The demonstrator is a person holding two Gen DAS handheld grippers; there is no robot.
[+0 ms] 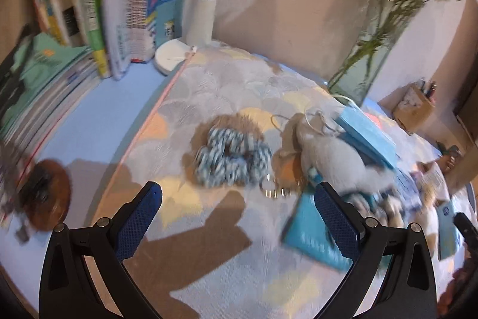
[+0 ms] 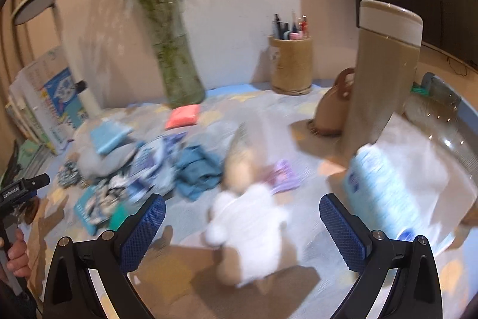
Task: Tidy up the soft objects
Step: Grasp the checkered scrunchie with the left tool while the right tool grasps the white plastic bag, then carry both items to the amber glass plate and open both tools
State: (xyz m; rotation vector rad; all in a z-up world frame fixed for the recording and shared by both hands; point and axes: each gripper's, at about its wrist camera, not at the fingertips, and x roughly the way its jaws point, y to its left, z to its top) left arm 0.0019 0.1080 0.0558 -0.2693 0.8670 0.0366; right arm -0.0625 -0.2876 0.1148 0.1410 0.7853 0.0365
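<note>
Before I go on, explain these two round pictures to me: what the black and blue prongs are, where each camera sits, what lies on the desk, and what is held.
Each picture comes from a fisheye camera mounted on hand-held tongs, looking forward along their two blue-padded fingers. A person holds one in each hand. The left tongs stand open and empty, facing a blue-and-white scrunchie and a grey plush toy on the patterned cloth, with books behind. The right tongs are open and empty too, facing a blurred white plush toy, crumpled blue cloth, a vase and a pen holder. Nothing is held.
</note>
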